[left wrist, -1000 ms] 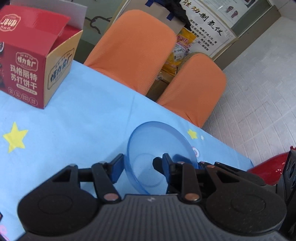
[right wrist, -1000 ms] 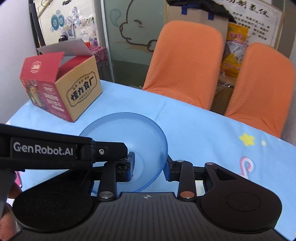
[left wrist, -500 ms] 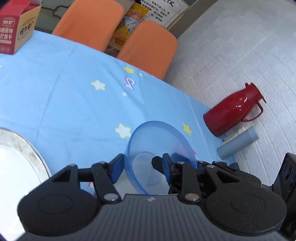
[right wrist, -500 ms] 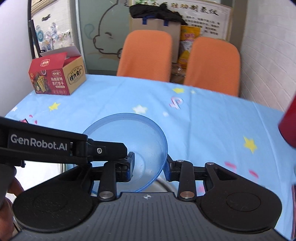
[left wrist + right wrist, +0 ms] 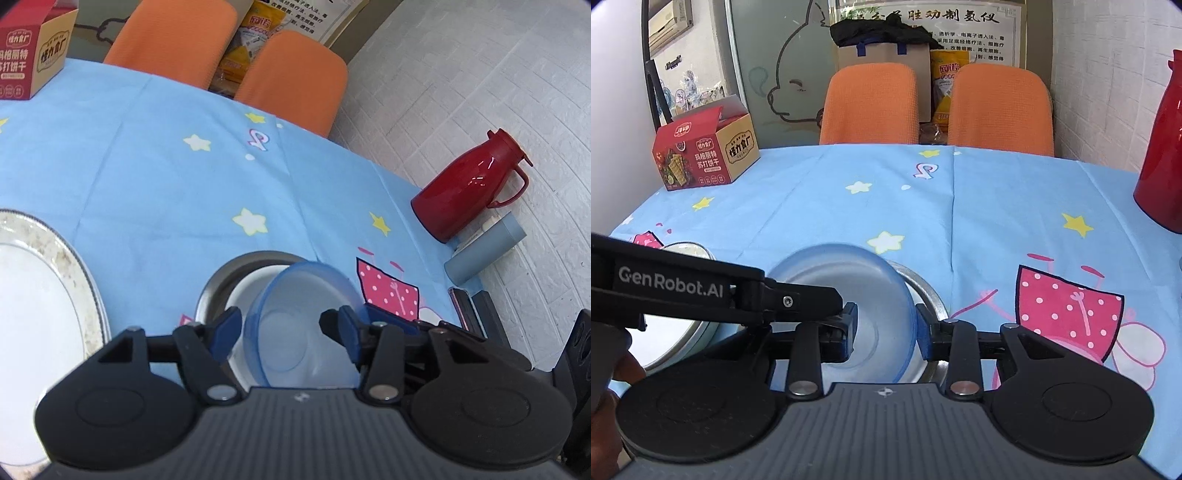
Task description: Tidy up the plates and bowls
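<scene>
Blue plastic bowl [image 5: 306, 325] sits tilted inside the metal bowl [image 5: 221, 284] on the table, its rim between both sets of jaws. Left gripper [image 5: 282, 328] and right gripper [image 5: 886, 328] are opening, pads just off the rim on opposite sides.

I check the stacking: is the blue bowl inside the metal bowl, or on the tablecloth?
Inside. The blue bowl sits tilted within the metal bowl, whose rim shows around it.
</scene>
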`<state>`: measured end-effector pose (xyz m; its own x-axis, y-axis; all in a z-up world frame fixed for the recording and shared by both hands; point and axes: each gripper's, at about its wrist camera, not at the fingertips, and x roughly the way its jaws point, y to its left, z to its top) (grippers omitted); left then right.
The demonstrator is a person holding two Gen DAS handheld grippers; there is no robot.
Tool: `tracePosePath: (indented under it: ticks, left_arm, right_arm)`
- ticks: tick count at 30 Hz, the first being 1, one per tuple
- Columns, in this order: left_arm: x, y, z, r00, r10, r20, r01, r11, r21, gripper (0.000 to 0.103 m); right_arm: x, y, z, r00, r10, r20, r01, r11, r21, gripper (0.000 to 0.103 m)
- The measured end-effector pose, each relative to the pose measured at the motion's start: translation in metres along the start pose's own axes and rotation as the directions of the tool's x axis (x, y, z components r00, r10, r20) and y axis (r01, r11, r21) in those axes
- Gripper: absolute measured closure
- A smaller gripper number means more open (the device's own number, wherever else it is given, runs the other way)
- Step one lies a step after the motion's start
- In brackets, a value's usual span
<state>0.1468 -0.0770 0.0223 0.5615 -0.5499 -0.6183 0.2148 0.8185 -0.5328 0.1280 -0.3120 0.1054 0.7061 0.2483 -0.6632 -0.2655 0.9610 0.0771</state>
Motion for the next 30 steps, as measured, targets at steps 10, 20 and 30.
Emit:
tracePosePath:
  ticks: [10,20,30]
  left_arm:
    - [-0.051,0.01,-0.005,0.983,-0.018,0.184,0.014,1.0,0.021,0.03]
    - [-0.029,0.019,-0.012,0.987,0.094,0.129,-0.107,0.99,0.095,0.03]
    - [0.019,0.02,0.014,0.986,0.159,-0.049,-0.139,0.95,0.281,0.029]
  right_arm:
    - [-0.071,-0.008,-0.046,0.947,-0.168,0.274,0.108,0.969,0.223,0.0]
    - [-0.045,-0.017,-0.052,0.972,-0.146,0.187,0.097,0.964,0.247,0.0]
    - [-0.005,-0.008,-0.043,0.993,-0.11,0.049,0.101,0.981,0.168,0.0]
